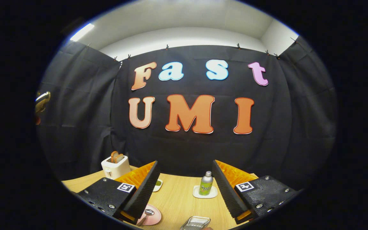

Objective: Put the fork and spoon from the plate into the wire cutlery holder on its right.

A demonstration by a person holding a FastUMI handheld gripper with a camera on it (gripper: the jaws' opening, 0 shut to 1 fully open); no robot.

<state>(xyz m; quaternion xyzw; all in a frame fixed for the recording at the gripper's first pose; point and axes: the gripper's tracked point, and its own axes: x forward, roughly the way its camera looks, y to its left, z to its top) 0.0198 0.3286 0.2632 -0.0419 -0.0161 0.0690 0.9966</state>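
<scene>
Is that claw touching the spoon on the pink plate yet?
Apart. In the gripper view, the open claw grips nothing; bare table separates its fingers, with the spoon lying on the plate below.

Your left finger (141, 191) covers part of the pink plate (153, 217) and the spoon (145, 216) on it. The wire holder (196, 222) is cut off below.

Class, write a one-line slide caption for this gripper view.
Open gripper above a wooden table, pink plate with spoon and wire cutlery holder below, bottle ahead.
</scene>
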